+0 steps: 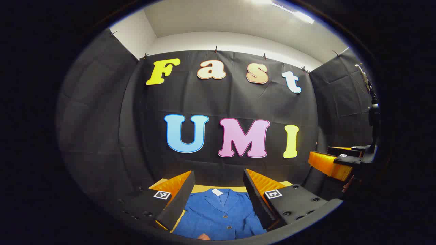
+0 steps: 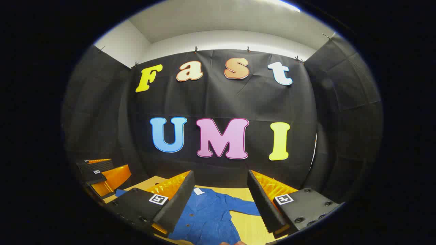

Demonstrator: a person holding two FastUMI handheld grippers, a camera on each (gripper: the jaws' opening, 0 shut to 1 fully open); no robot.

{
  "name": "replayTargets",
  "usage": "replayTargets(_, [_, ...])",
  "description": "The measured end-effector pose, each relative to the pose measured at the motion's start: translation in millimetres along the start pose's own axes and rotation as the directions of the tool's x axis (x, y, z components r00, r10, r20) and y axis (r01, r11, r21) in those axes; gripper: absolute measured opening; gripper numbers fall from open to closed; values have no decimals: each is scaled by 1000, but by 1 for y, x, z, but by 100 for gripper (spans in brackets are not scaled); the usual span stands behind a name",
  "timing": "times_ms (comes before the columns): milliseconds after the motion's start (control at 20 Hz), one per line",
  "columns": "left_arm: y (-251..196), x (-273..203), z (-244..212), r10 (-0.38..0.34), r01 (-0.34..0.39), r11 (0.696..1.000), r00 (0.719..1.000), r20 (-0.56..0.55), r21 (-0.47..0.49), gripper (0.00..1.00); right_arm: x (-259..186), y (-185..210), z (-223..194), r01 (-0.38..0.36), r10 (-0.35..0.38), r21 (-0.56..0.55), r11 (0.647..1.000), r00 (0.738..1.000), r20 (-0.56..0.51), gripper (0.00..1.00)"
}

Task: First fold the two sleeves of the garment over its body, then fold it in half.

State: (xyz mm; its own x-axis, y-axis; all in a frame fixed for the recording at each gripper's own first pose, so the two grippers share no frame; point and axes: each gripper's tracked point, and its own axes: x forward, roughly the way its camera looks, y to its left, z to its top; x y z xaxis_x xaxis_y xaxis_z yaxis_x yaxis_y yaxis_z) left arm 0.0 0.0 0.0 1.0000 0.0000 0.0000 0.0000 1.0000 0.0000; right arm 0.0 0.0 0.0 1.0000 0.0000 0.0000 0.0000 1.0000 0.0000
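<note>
A blue buttoned garment (image 1: 219,214) lies flat on the wooden table (image 1: 235,189), collar toward the booth wall. My left gripper (image 1: 218,199) hovers above its chest, open, nothing between its fingers. In the right gripper view the same garment (image 2: 207,217) spreads out with one sleeve (image 2: 243,206) stretched to the right. My right gripper (image 2: 219,200) is open above the garment's right side and sleeve, holding nothing. The right gripper (image 1: 337,163) appears at the right of the left gripper view, and the left gripper (image 2: 102,175) at the left of the right gripper view.
The black cloth wall stands close behind the table's far edge. Bare wooden tabletop (image 2: 250,228) shows to the right of the garment. A dark stand (image 1: 373,115) rises at the far right in the left gripper view.
</note>
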Motion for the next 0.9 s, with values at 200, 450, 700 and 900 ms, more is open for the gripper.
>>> replayTargets(200, [-5, -4, 2, -11, 11, 1000, 1000, 8, 3, 82, -4, -4, 2, 9, -9, 0, 1000, 1000, 6, 91])
replayTargets(450, [-11, -10, 9, -26, 26, 1000, 999, 32, 1, 82, -10, -8, 4, 14, -14, -1, 1000, 1000, 7, 91])
replayTargets(700, [-12, -16, 9, -24, 24, 1000, 999, 33, 2, 82, -16, -9, 9, 14, -14, 0, 1000, 1000, 25, 97])
replayTargets(900, [-12, -21, 11, -24, 24, 1000, 999, 39, 13, 82, -20, -8, 9, 11, -11, -6, 1000, 1000, 26, 91])
